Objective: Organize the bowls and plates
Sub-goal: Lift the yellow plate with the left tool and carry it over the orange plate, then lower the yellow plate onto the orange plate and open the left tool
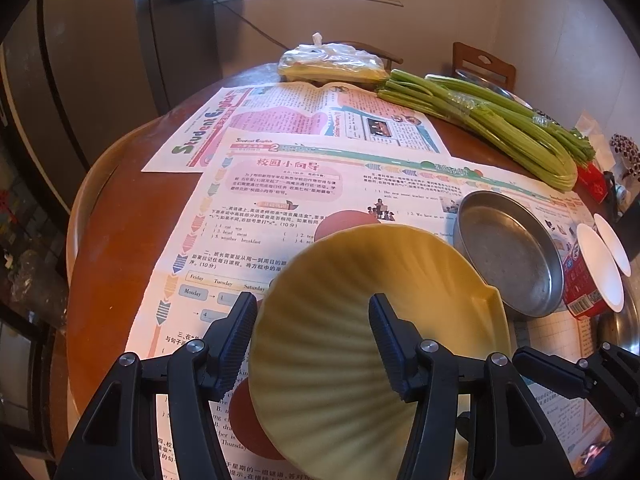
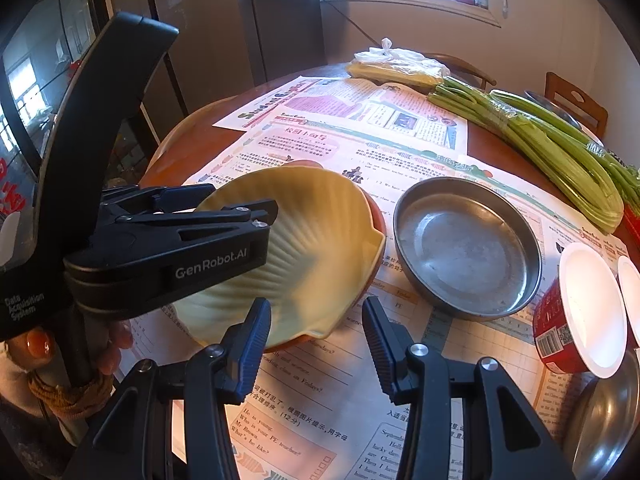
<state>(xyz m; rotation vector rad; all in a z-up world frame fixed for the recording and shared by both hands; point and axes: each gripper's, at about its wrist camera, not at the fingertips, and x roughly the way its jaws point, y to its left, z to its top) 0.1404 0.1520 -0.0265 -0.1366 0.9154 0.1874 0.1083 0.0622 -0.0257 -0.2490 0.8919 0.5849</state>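
Gripping the yellow plate's (image 1: 360, 320) rim, the left hand-held gripper (image 1: 312, 340) tilts it over the desk (image 1: 120, 208); the right hand-held gripper (image 2: 316, 344) gapes empty just beside it.

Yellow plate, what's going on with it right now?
Left gripper straddles yellow plate rim, grip unclear. Right gripper open, empty. Plate tilted over red dish. Steel pan close beside.

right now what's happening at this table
A person is sorting dishes with two handheld grippers. The left gripper has its fingers astride the rim of a yellow shell-shaped plate, tilted over a red plate. The right gripper is open and empty. A metal pan sits beside them on newspaper.
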